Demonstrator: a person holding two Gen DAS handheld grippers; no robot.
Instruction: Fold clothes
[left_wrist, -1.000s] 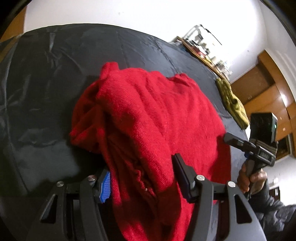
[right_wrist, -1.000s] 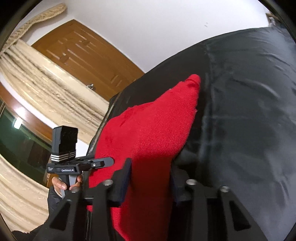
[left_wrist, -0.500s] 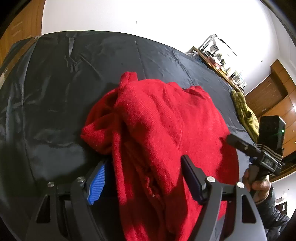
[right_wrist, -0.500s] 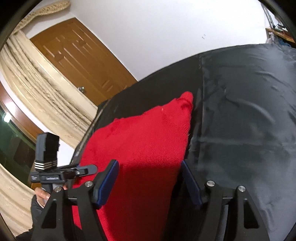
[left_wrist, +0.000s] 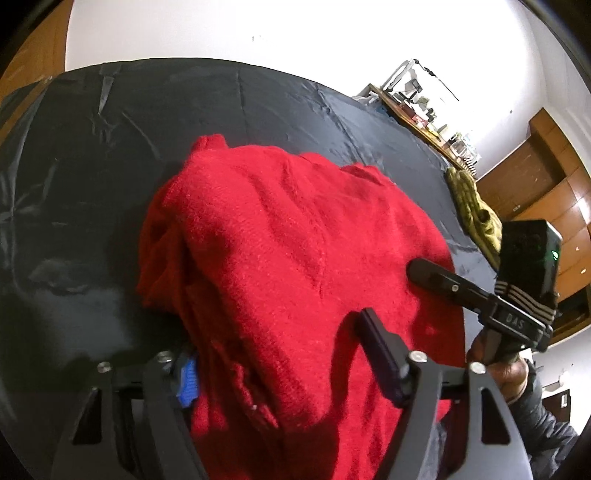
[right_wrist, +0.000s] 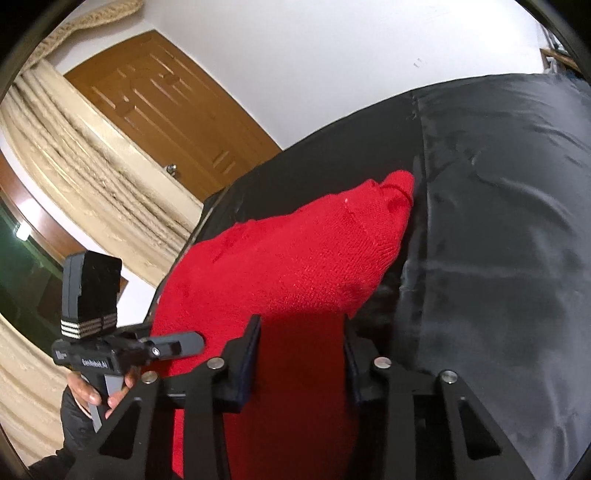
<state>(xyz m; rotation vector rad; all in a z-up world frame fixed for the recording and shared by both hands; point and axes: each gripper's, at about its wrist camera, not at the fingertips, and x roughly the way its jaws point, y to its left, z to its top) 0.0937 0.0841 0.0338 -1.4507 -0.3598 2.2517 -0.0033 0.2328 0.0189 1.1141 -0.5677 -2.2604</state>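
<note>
We've got a red knit sweater (left_wrist: 295, 258) lying bunched on a black cloth-covered counter (left_wrist: 92, 166), w/ the near part of the sweater running down btwn our tongs in both views.

Left tongs (left_wrist: 284, 362): jaws stand wide apart, sweater fabric passing btwn them; the blue pad (left_wrist: 187, 382) on the left finger sits at the fabric's edge. They're spread, not pinching anything.

Right tongs (right_wrist: 301, 354): jaws closer together, a band of red fabric fills the gap and meets both inner faces, so they look clamped on the sweater. In the left wrist view the right tongs come in from the right w/ a finger over the sweater's right side, a hand (left_wrist: 498, 365) on the grip.

In the right wrist view the sweater's far corner points up toward the cloth's seam. Olive-green garment (left_wrist: 472, 210) lies at the counter's far right edge, well apart from the sweater. Wooden door (right_wrist: 166, 110) & cream curtain (right_wrist: 74, 166) behind.
</note>
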